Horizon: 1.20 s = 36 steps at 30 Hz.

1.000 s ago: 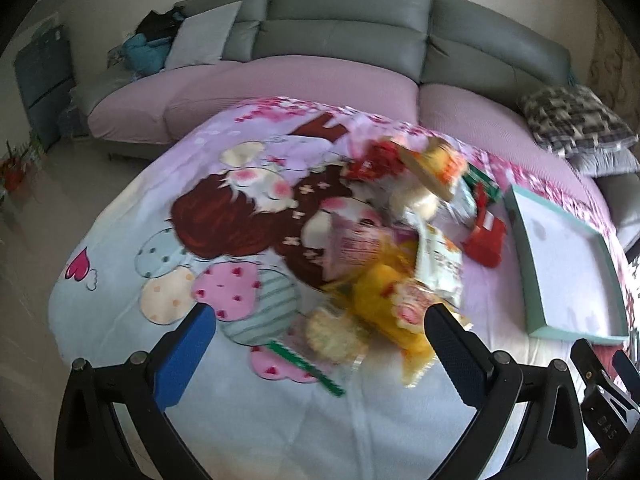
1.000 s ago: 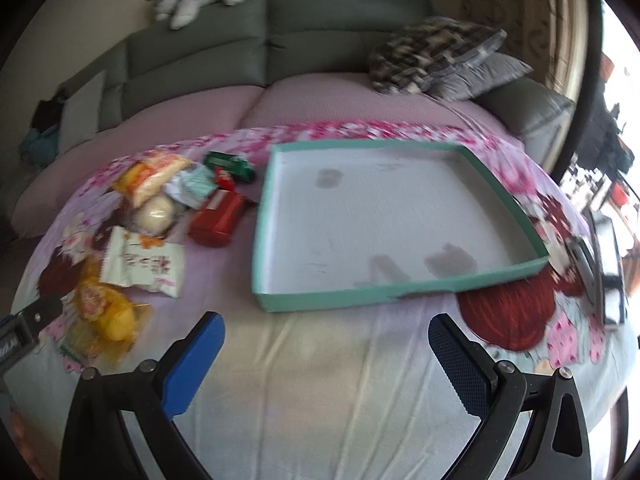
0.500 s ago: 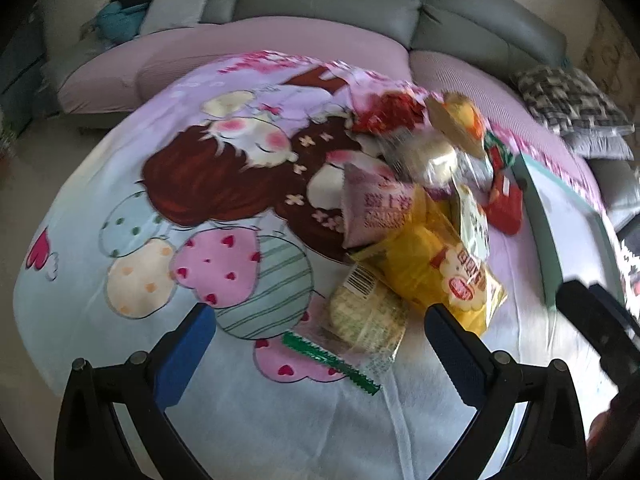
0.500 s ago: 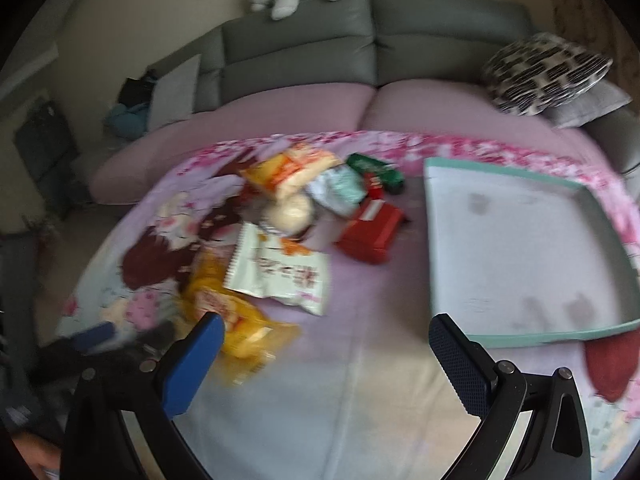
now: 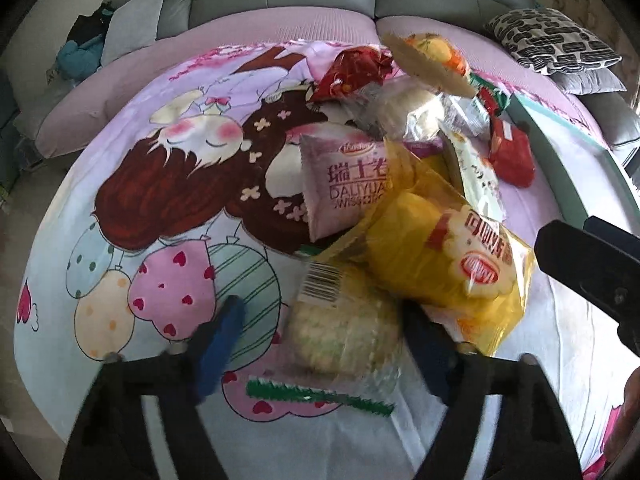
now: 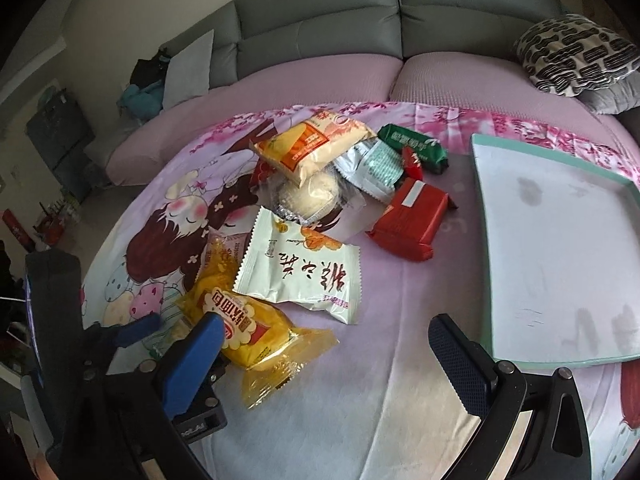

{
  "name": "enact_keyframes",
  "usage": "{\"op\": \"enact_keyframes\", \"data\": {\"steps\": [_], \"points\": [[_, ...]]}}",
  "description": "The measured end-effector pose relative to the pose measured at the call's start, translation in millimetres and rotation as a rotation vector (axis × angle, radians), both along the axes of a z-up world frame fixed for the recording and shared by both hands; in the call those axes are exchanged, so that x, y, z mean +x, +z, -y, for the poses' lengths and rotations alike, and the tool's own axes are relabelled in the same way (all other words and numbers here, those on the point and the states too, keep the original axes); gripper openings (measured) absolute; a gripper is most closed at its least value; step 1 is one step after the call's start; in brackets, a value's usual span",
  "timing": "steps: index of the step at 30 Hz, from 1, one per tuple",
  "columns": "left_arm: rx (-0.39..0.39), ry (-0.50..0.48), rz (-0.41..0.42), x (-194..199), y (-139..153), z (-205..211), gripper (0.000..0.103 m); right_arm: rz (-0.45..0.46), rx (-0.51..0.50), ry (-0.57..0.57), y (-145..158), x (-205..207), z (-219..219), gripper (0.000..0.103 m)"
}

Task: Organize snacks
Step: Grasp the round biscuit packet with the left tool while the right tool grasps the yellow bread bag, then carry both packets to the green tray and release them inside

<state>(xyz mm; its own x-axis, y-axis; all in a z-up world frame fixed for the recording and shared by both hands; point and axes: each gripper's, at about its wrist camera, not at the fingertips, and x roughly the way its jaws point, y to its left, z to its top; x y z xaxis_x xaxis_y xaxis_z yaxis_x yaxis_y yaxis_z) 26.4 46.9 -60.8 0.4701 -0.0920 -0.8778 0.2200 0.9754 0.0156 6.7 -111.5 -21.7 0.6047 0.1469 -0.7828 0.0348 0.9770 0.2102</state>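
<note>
Having been lowered since a second ago, the left gripper (image 5: 320, 344) is seen closing its fingers (image 5: 220, 336) around the clear cracker packet (image 5: 340, 320), lower centre, not yet pinched; the right gripper (image 6: 324, 344) is held spread.

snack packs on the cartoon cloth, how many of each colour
red: 3 (flat red pack, small red wrapper, shiny red bag)
yellow or orange: 2 (yellow bread pack, orange pack)
green: 1 (green pack)
white: 1 (white pack)
silver: 1 (silver pack)
pink: 1 (pink pack)
clear wrap: 2 (round bun, pale cake)
total: 11
</note>
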Motion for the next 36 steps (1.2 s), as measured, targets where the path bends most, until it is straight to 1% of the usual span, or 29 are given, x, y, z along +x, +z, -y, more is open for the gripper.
{"op": "enact_keyframes", "data": {"steps": [5, 8, 13, 18, 23, 24, 27, 29, 31, 35, 36], "points": [[-0.031, 0.047, 0.015, 3.2, 1.9, -13.6, 0.06, -0.021, 0.015, 0.044, -5.9, 7.4, -9.4, 0.103], [-0.039, 0.097, 0.011, 5.1, 1.5, -26.0, 0.06, -0.035, 0.036, 0.08, -9.7, 11.6, -18.4, 0.103], [-0.053, 0.184, 0.009, 9.6, 0.6, -49.0, 0.06, -0.056, -0.001, 0.13, -16.2, 14.0, -34.8, 0.103], [-0.067, 0.23, 0.007, 11.8, -0.3, -63.5, 0.06, -0.061, -0.032, 0.171, -20.7, 16.3, -48.2, 0.101], [-0.093, 0.24, 0.005, 10.6, -1.1, -68.5, 0.06, -0.08, -0.049, 0.209, -28.6, 19.9, -61.8, 0.09], [-0.092, 0.24, 0.007, 10.8, -1.0, -68.7, 0.06, -0.082, -0.049, 0.21, -29.2, 20.2, -62.2, 0.086], [-0.076, 0.236, 0.011, 9.2, -1.6, -67.2, 0.06, -0.089, -0.041, 0.209, -31.5, 21.3, -62.0, 0.082], [-0.065, 0.234, 0.013, 8.0, -1.8, -65.7, 0.06, -0.094, -0.034, 0.212, -33.5, 22.4, -63.1, 0.077], [-0.064, 0.236, 0.013, 8.3, -1.9, -65.0, 0.06, -0.087, -0.026, 0.224, -32.5, 22.0, -65.5, 0.064], [-0.059, 0.238, 0.011, 7.1, -1.2, -63.5, 0.06, -0.063, -0.054, 0.233, -28.0, 19.5, -69.8, 0.062], [-0.055, 0.239, 0.01, 6.3, -0.6, -62.8, 0.059, -0.063, -0.052, 0.233, -27.7, 19.4, -69.4, 0.059]]}}
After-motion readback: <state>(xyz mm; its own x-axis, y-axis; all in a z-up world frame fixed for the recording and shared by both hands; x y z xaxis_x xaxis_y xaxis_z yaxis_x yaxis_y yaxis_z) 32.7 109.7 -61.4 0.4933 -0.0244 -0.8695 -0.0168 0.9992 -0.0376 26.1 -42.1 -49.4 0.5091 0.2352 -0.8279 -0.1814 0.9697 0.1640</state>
